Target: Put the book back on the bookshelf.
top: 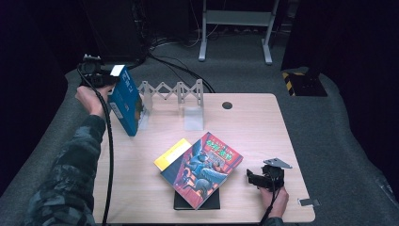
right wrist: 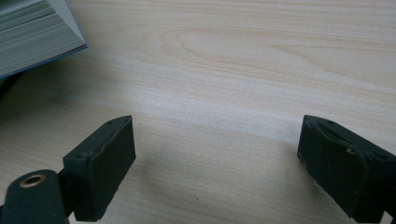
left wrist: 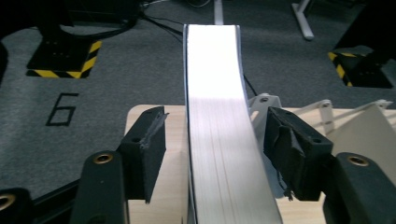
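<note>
— While the left gripper stands around the blue book, does it grip?
— No, its jaws are apart, clear of the pages; the book leans beside the rack.
— And the right gripper?
— Wide open, empty.

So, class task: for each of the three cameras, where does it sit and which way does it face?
High view: above the near table edge, facing forward and down; forearms, both grippers.
Left gripper view: on the left gripper, along open jaws flanking the upright blue book.
Right gripper view: on the right gripper, facing the light wooden table.
Shared: blue book, table.
</note>
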